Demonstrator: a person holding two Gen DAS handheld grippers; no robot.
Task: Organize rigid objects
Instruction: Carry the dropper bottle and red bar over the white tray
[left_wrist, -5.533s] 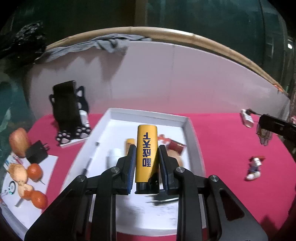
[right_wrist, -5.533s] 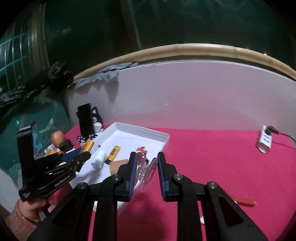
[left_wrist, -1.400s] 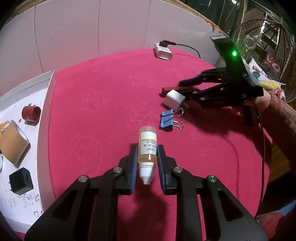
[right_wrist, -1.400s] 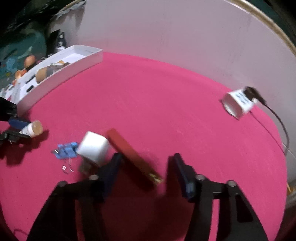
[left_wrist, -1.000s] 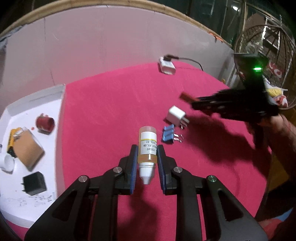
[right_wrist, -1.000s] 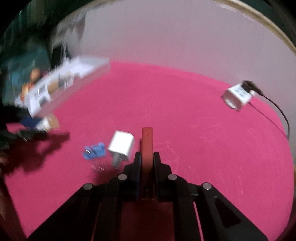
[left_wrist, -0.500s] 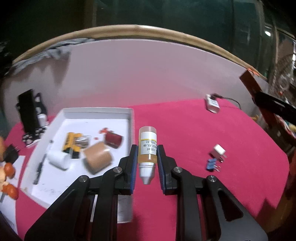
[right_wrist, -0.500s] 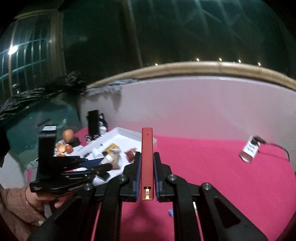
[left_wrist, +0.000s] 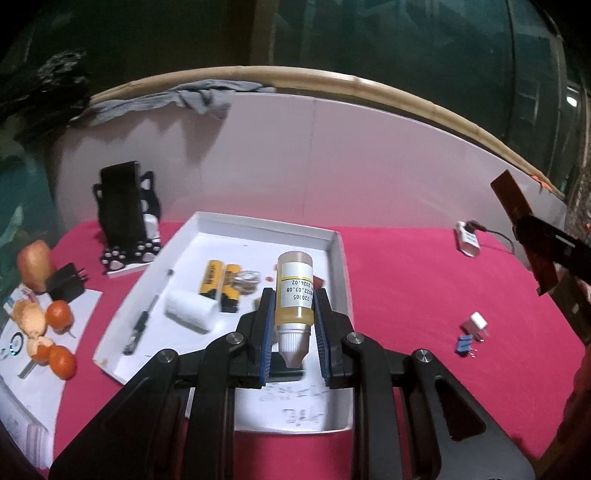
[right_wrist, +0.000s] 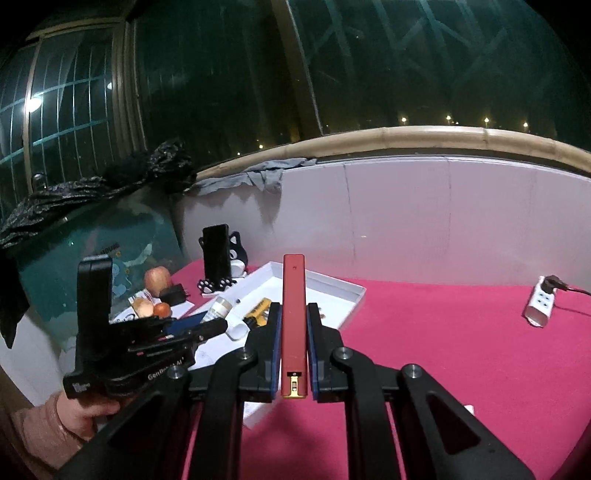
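One white tray (left_wrist: 341, 258) sits on the tabletop (left_wrist: 406, 280), holding two yellow batteries (left_wrist: 212, 280), one pen (left_wrist: 142, 321) and one white cylinder (left_wrist: 188, 310). One dropper bottle (left_wrist: 295, 295), one red bar (right_wrist: 293, 317), one white charger plug (left_wrist: 476, 323), one blue binder clip (left_wrist: 464, 346), one power strip (left_wrist: 468, 242), one apple (left_wrist: 33, 269).

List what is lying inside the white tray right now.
Inside the white tray: a black pen, a white cylinder, yellow-and-black batteries, and some metallic bits. The left gripper and its dropper bottle cover the tray's middle, so anything there is hidden.
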